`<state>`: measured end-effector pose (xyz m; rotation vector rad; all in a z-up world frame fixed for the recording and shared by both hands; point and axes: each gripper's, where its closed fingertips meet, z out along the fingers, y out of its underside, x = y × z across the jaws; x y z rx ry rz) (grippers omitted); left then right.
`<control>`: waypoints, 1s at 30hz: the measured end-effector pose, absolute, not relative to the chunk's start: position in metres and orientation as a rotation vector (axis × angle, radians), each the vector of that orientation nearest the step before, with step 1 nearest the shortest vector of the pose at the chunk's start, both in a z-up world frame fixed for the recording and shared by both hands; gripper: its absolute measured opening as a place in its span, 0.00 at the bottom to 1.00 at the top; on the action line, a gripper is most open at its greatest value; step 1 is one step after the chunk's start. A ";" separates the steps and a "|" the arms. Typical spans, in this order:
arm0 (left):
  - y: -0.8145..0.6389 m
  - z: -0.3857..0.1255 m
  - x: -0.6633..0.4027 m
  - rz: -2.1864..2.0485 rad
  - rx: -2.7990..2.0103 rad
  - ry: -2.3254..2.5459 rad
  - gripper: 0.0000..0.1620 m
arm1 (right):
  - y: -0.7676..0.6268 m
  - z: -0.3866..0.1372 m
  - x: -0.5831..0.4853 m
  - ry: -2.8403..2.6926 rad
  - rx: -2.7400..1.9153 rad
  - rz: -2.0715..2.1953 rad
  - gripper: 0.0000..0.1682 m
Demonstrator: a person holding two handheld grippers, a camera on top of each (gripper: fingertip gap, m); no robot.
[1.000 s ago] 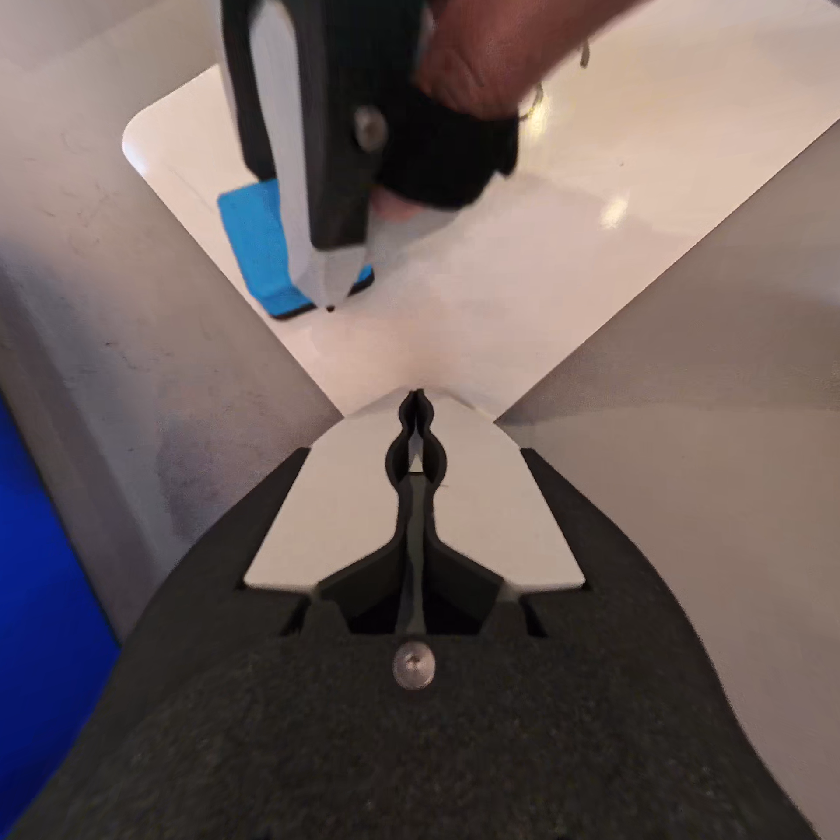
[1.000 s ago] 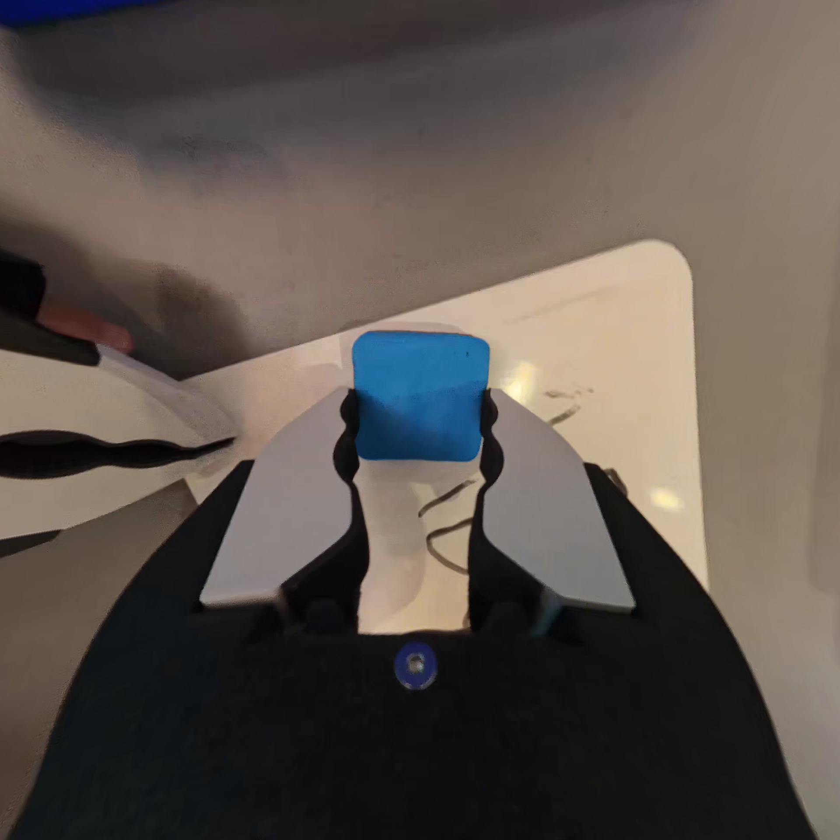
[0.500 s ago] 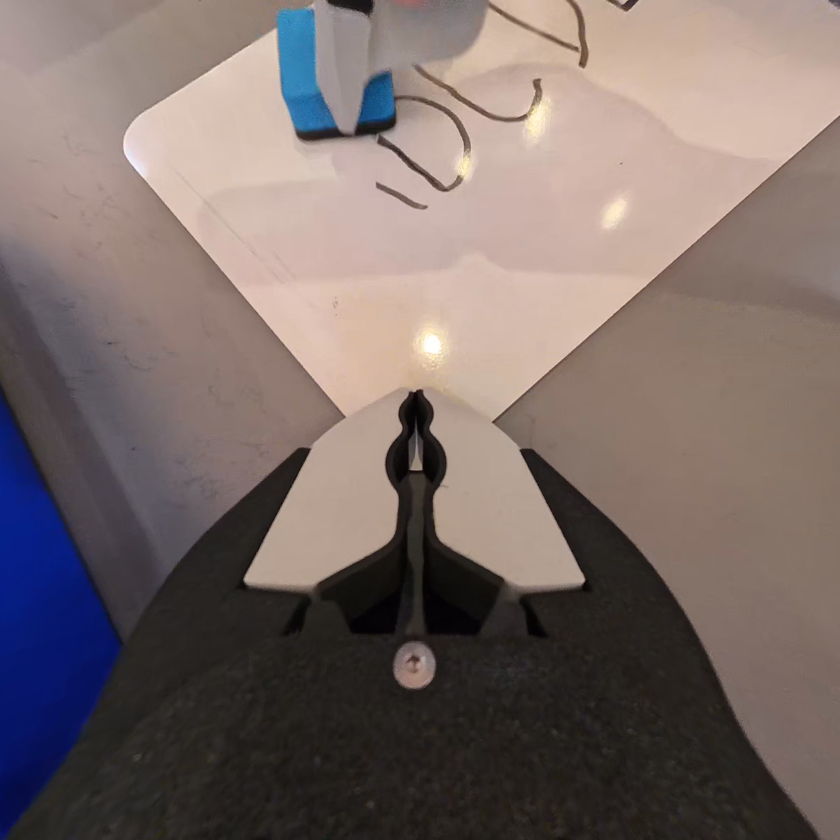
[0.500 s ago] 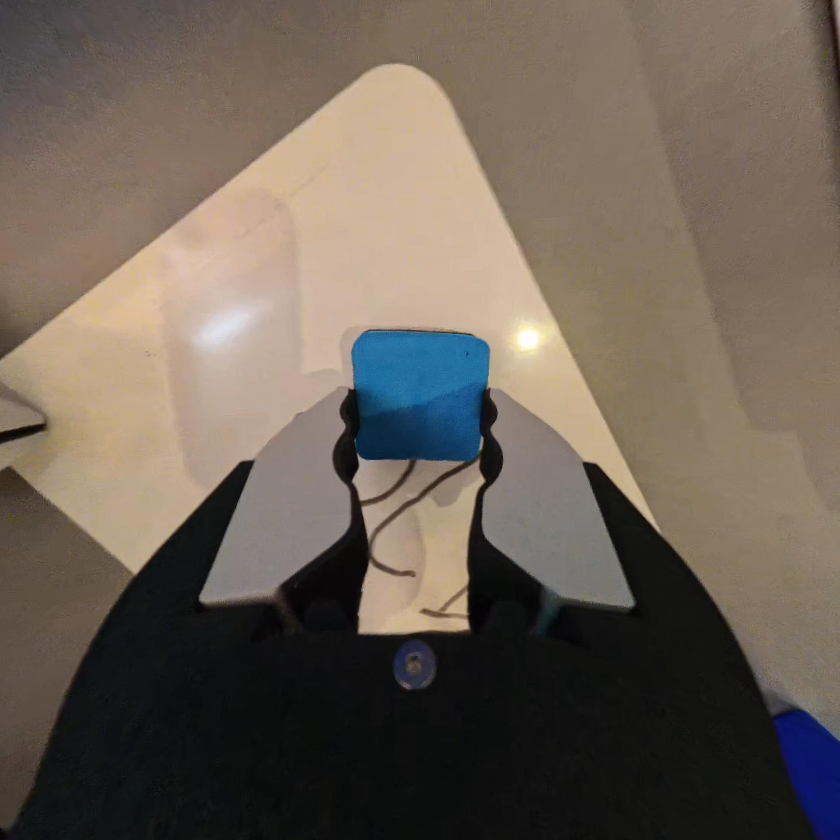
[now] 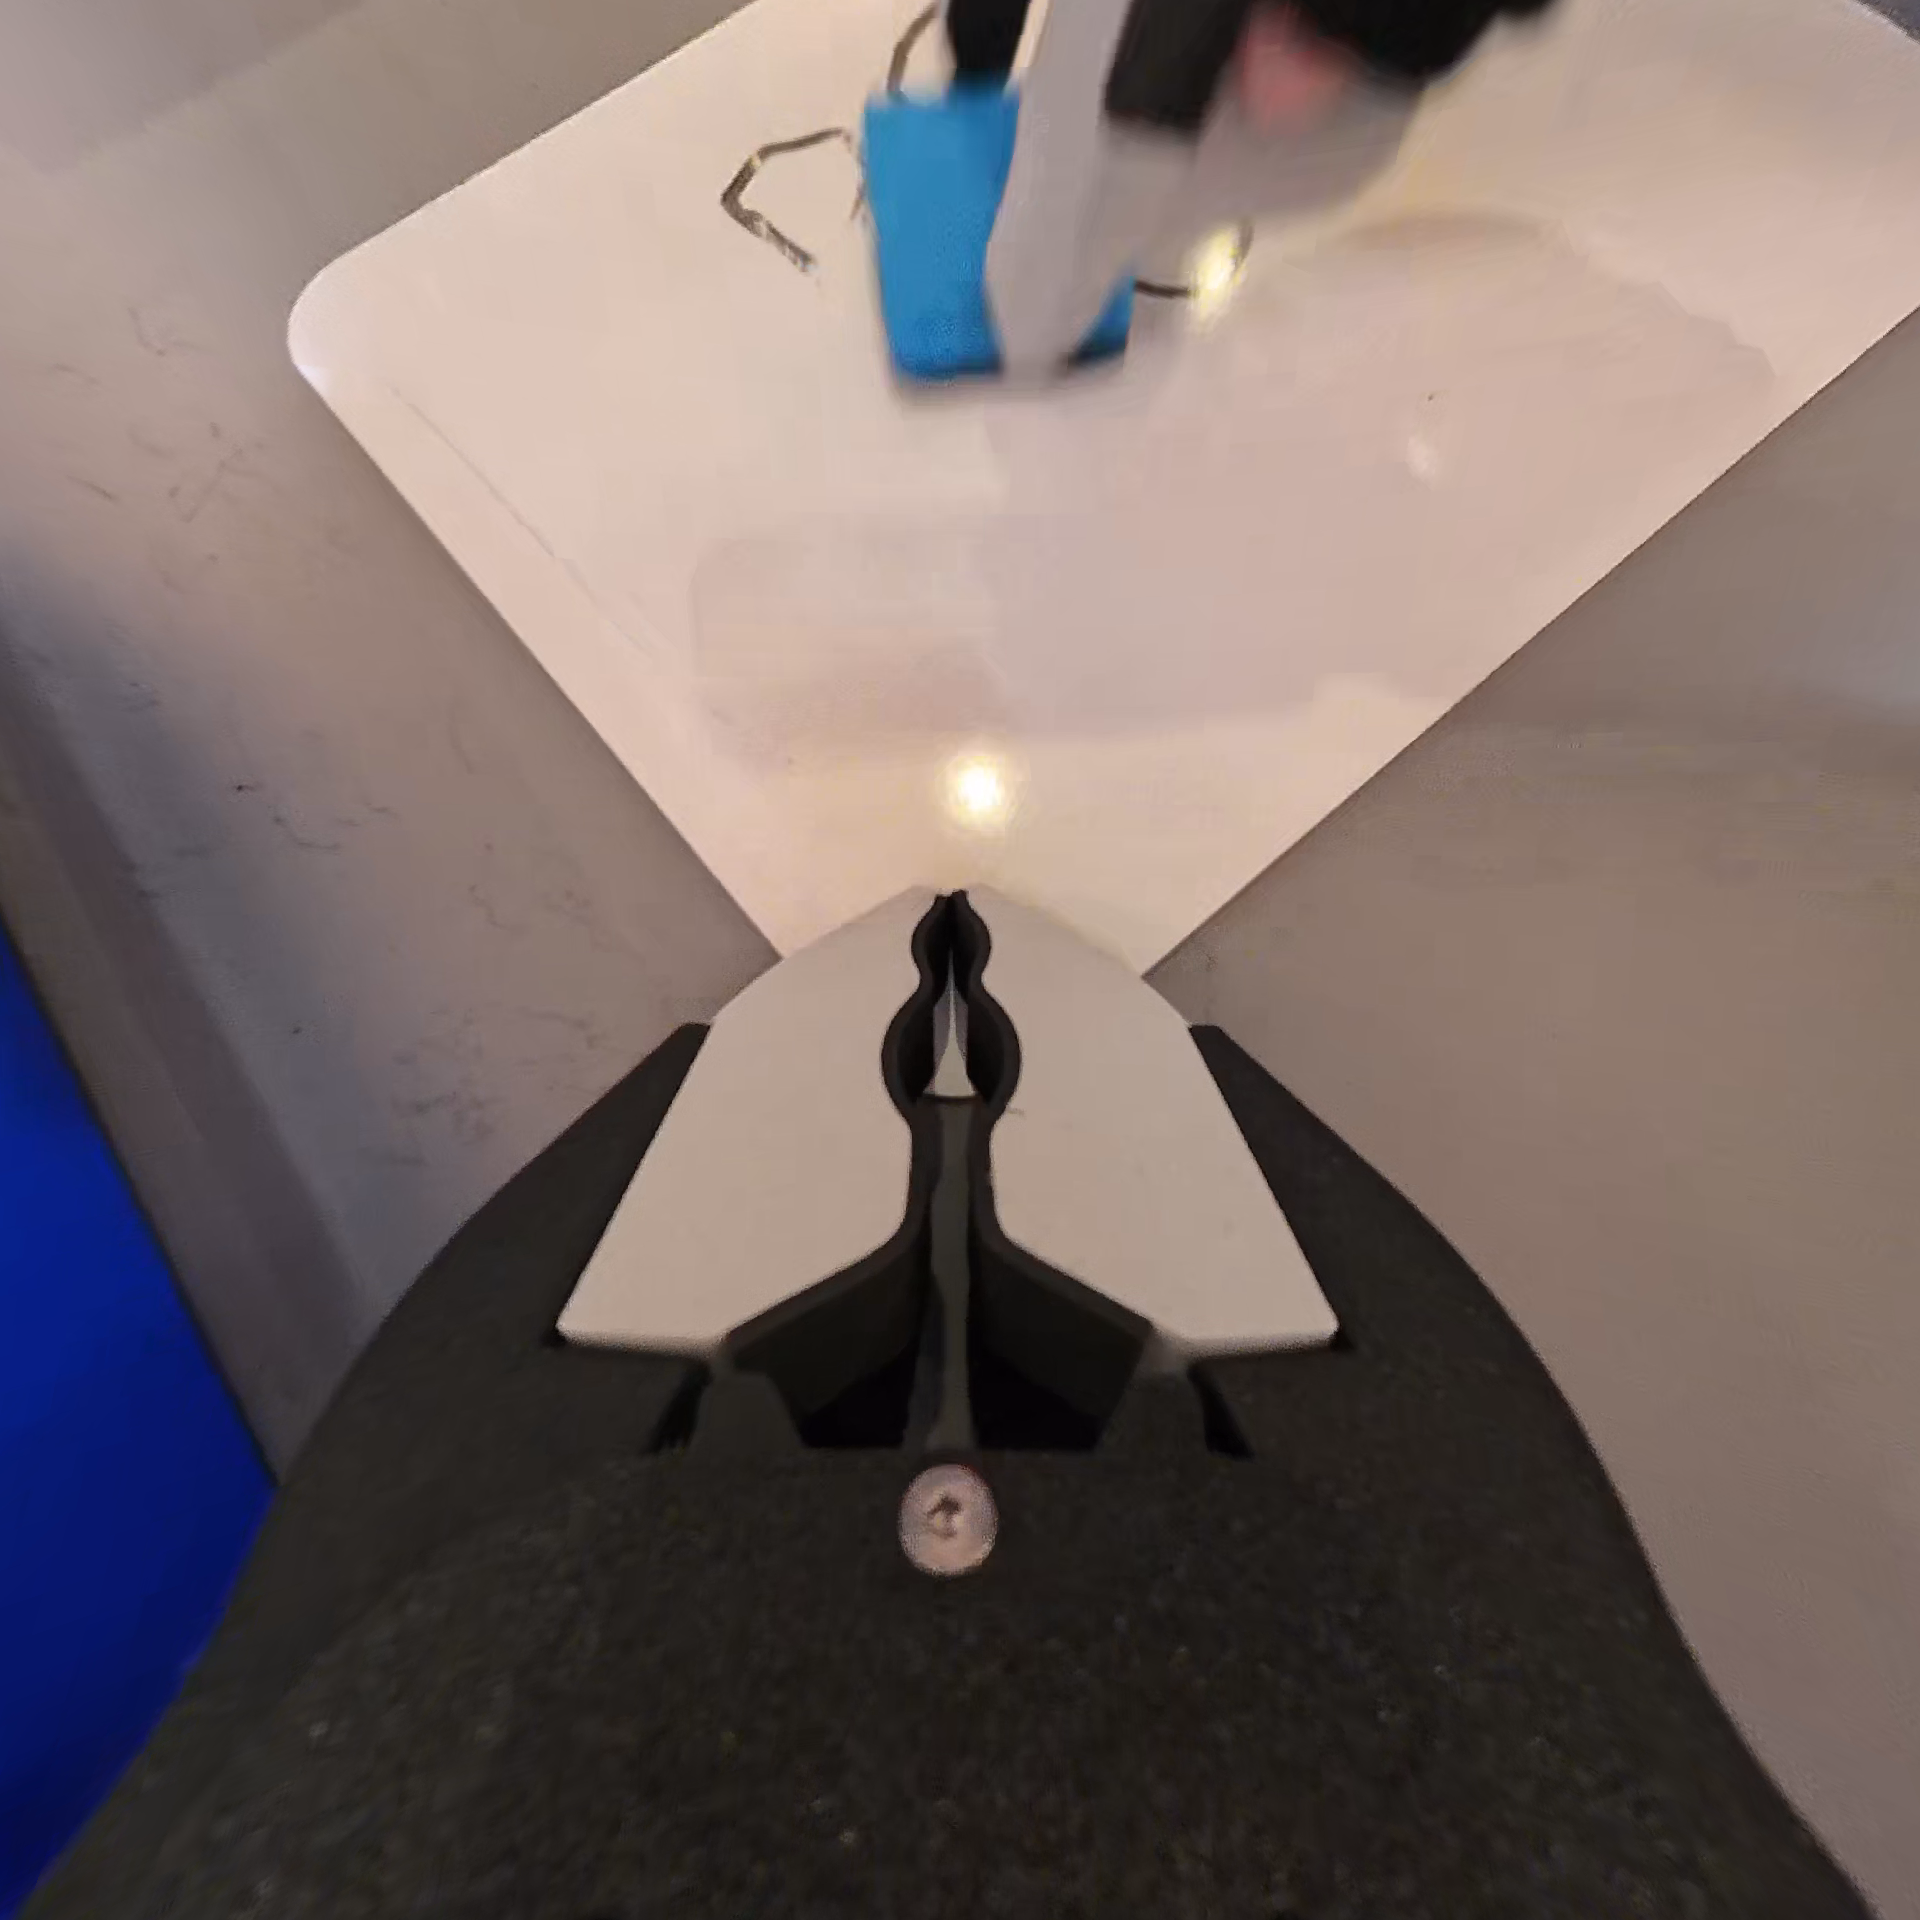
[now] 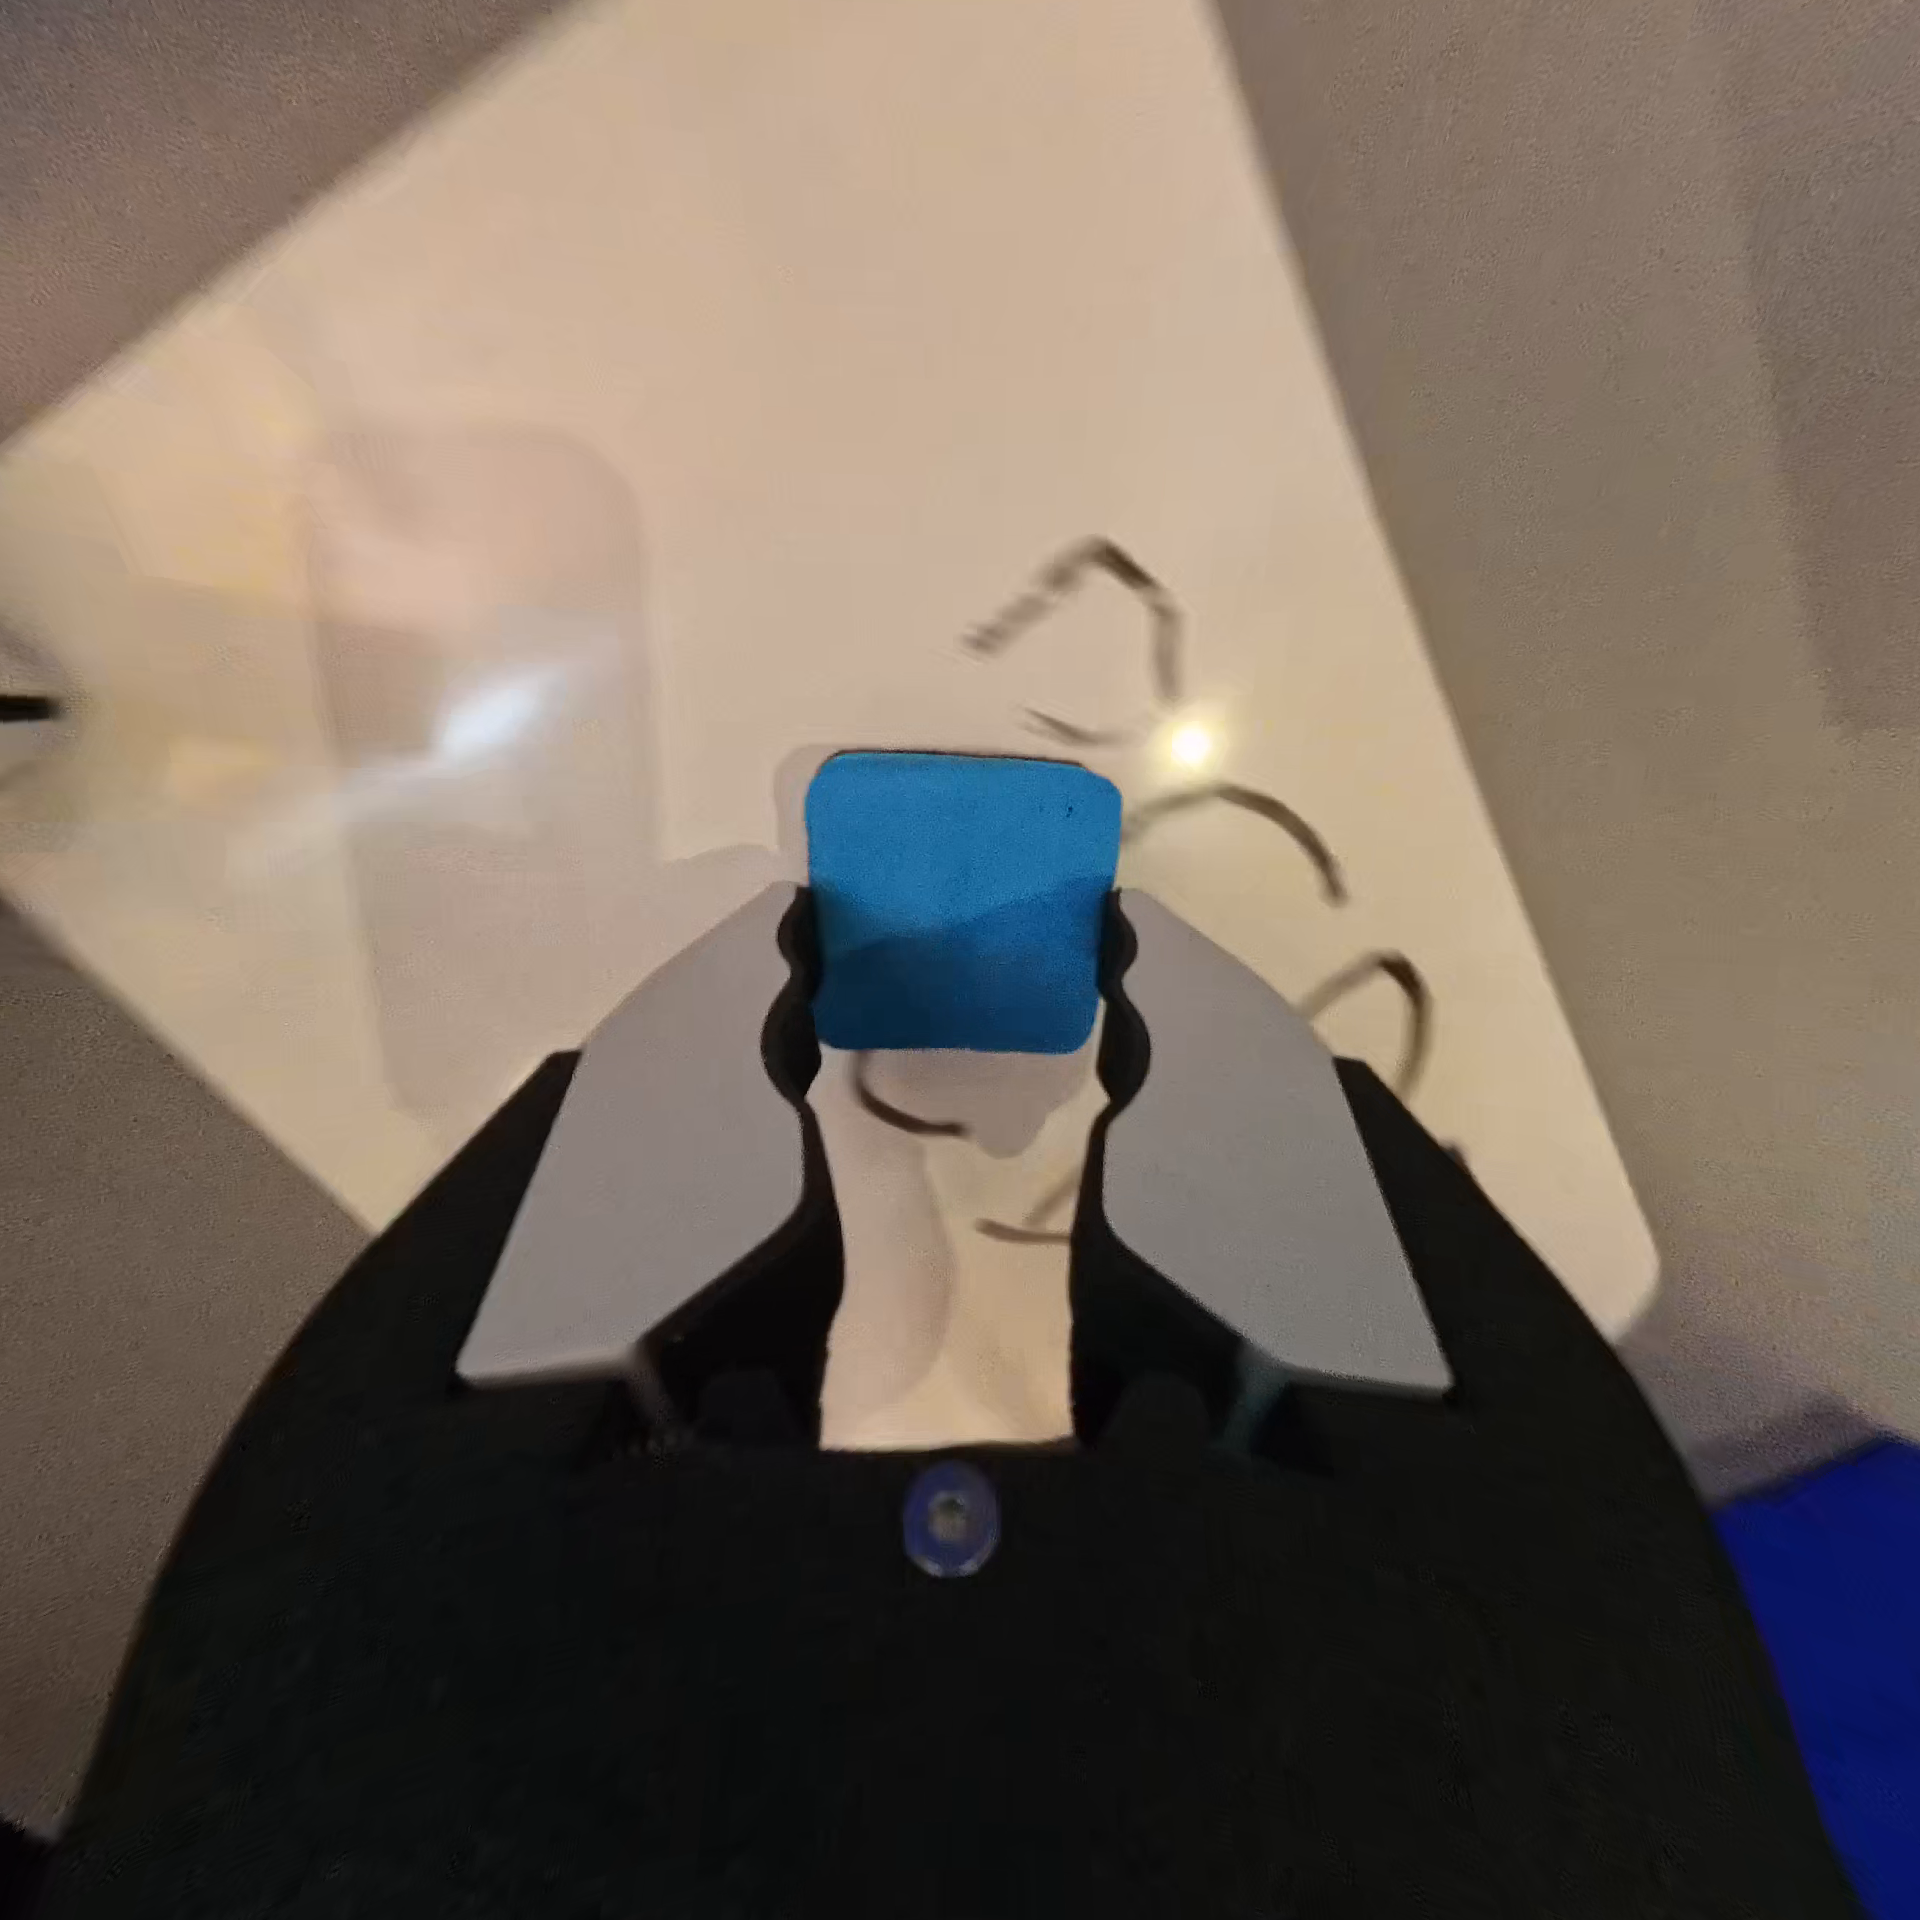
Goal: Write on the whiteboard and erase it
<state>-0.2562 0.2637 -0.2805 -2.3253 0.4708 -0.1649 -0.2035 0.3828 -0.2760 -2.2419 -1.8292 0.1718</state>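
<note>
A white whiteboard [image 5: 1039, 571] lies on the grey table, with black pen strokes [image 5: 764, 223] at its far part. My left gripper [image 5: 951, 896] is shut, with its tips resting at the board's near corner. My right gripper [image 6: 958, 904] is shut on a blue eraser [image 6: 961, 914] and holds it down on the board among the pen strokes [image 6: 1143, 623]. In the left wrist view the right gripper [image 5: 1049, 260] and the eraser [image 5: 935, 239] show blurred at the top. A hand above them is mostly cut off.
The grey table [image 5: 312, 727] surrounds the board on all sides. A blue surface [image 5: 83, 1351] lies beyond the table edge at the left, and it also shows in the right wrist view [image 6: 1849, 1610] at the lower right.
My right gripper has swept the eraser from the board's near left part to the far part, then a little rightward over the strokes. My left gripper has stayed at the corner.
</note>
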 end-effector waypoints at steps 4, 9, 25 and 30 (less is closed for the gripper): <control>0.264 -0.281 -0.256 -0.153 -2.323 0.474 0.00 | 0.407 -0.276 -0.181 -1.703 -2.338 0.113 0.31; 0.265 -0.281 -0.254 -0.160 -2.325 0.478 0.00 | 0.363 -0.275 -0.191 -1.901 -2.210 0.063 0.30; 0.264 -0.280 -0.250 -0.162 -2.318 0.496 0.00 | 0.402 -0.277 -0.094 -1.637 -2.539 0.009 0.31; 0.265 -0.280 -0.247 -0.183 -2.322 0.495 0.00 | 0.384 -0.276 -0.187 -1.822 -2.369 0.051 0.31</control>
